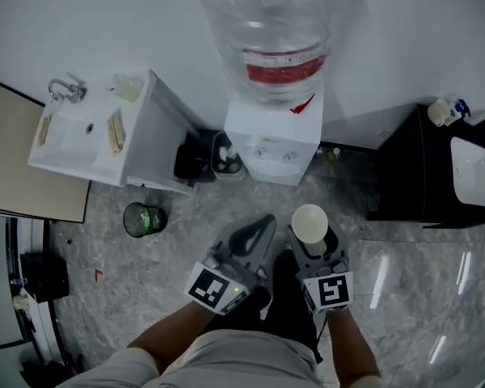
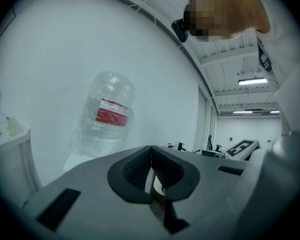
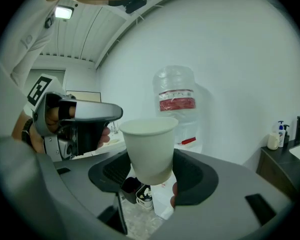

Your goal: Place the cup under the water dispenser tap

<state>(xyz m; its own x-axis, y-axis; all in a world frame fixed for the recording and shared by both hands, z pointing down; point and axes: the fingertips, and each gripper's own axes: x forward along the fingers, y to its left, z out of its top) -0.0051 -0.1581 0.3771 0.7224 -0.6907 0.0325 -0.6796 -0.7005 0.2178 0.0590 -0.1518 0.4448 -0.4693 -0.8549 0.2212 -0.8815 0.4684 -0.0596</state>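
Note:
A white paper cup [image 1: 309, 223] stands upright between the pads of my right gripper [image 1: 311, 234], which is shut on it; in the right gripper view the cup [image 3: 149, 149] fills the middle. The white water dispenser [image 1: 273, 140] with its clear bottle [image 1: 271, 23] and red label stands ahead against the wall, apart from the cup. Its bottle [image 3: 176, 100] shows behind the cup. My left gripper [image 1: 263, 223] is beside the right one, shut with nothing in it; the left gripper view shows its pads [image 2: 162, 169] touching.
A white sink cabinet [image 1: 97, 132] stands left of the dispenser, with dark bins [image 1: 208, 157] between them. A small dark bucket [image 1: 144, 219] sits on the marble floor. A black counter with a basin [image 1: 461, 168] is at the right.

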